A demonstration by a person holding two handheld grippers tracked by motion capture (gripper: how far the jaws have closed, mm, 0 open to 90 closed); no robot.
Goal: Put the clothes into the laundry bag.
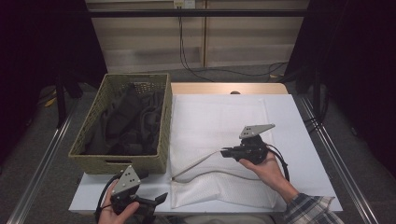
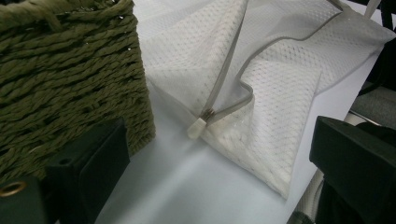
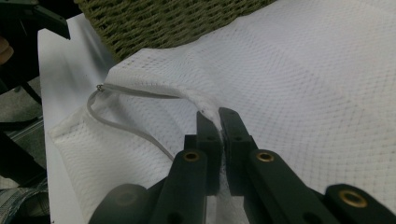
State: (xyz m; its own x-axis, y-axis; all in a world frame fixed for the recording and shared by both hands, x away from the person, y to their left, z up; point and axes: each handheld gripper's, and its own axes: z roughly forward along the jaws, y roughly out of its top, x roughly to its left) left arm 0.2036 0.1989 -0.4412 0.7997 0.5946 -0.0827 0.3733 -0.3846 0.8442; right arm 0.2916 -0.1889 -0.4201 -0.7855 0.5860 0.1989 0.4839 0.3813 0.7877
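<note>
A white mesh laundry bag (image 1: 219,116) lies flat on the white table (image 1: 308,140). Its grey zipper edge (image 1: 198,162) stands open, with the white zipper pull (image 2: 197,127) at the end nearest the basket. My right gripper (image 1: 225,152) is shut on the upper zipper edge of the mesh bag (image 3: 303,70) and holds it lifted off the table; the right gripper (image 3: 218,114) shows mesh pinched between its jaws. My left gripper (image 1: 161,199) rests at the table's front left corner, beside the basket. The left gripper (image 2: 219,135) is open with nothing between its jaws.
A woven olive basket (image 1: 116,163) holding dark clothes (image 1: 128,121) stands at the table's left, its wall (image 2: 70,70) close to my left gripper. Cables lie on the floor beyond the table's far edge. A plaid sleeve (image 1: 308,210) enters at the bottom right.
</note>
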